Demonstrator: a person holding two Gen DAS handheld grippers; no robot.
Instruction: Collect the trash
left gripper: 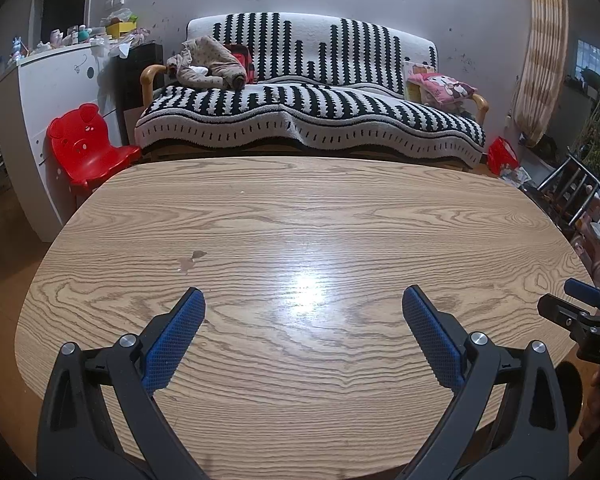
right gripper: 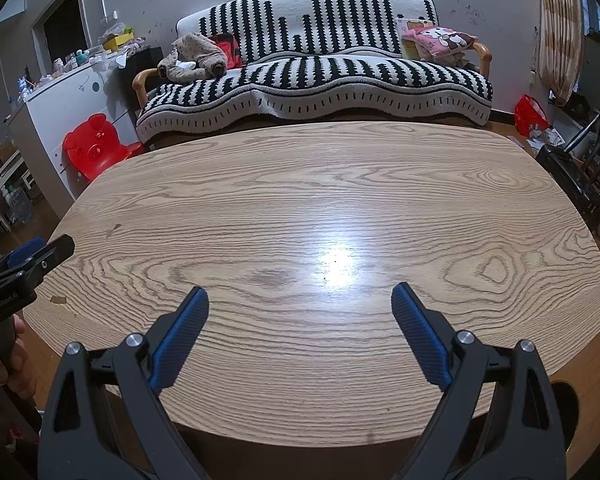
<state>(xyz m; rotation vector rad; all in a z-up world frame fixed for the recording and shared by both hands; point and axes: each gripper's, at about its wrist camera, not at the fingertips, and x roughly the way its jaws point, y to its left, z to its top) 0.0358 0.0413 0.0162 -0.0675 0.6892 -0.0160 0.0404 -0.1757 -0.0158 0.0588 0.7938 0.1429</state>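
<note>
A wooden oval table [left gripper: 300, 216] fills both views [right gripper: 324, 200]. No trash piece shows on it; only a small chipped mark [left gripper: 190, 262] in the veneer, also in the right wrist view [right gripper: 112, 232]. My left gripper [left gripper: 303, 300] is open and empty above the table's near edge. My right gripper [right gripper: 300, 298] is open and empty, also above the near edge. The right gripper shows at the right border of the left wrist view [left gripper: 580, 304]; the left gripper shows at the left border of the right wrist view [right gripper: 32, 260].
A black-and-white striped sofa [left gripper: 308, 112] stands behind the table, with clothes [left gripper: 208, 64] and a pink cushion [left gripper: 446, 88] on it. A red child's chair [left gripper: 88, 144] and white cabinet [left gripper: 56, 92] stand left. A red bag [left gripper: 502, 154] and metal chair [left gripper: 576, 184] stand right.
</note>
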